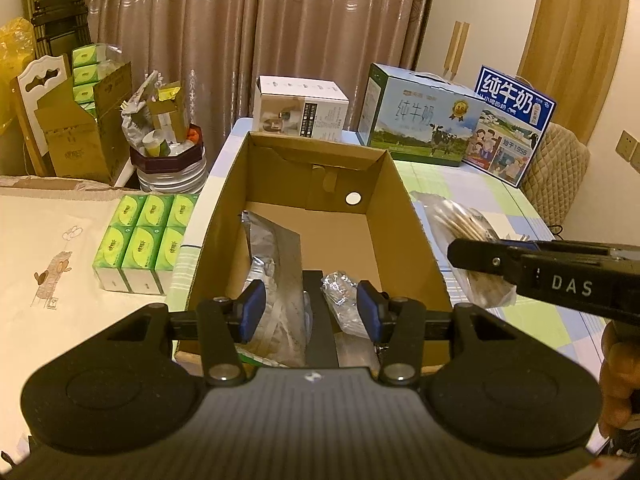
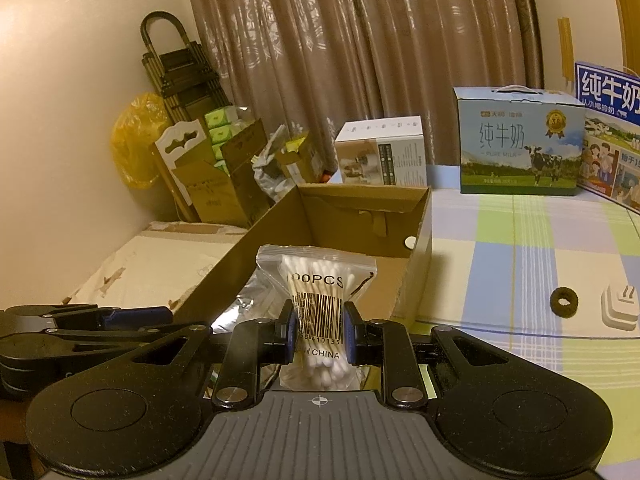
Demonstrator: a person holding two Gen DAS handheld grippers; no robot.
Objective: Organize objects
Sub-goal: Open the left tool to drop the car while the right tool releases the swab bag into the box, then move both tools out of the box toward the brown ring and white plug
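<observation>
Cotton-swab bag (image 2: 320, 312) sat pinched between the right gripper's (image 2: 319, 334) blue pads at lower centre of frame, upright before the cardboard box (image 2: 416, 236), while the left gripper (image 1: 310, 312) hung released over that box's contents.

I see a table (image 2: 520, 248) under a checked cloth of green, blue and white. On it: an open cardboard box (image 1: 404, 200) near the left edge, a white carton (image 1: 300, 110) behind it, and two milk cartons (image 1: 420, 120) (image 1: 512, 128) side by side at the back right. A small dark ring (image 2: 564, 302) and a white plug (image 2: 620, 304) lie on the cloth right of the box. Left of the table, a cream surface (image 1: 52, 248), maybe a bed, carries a pack of green tissue boxes (image 1: 140, 240).
</observation>
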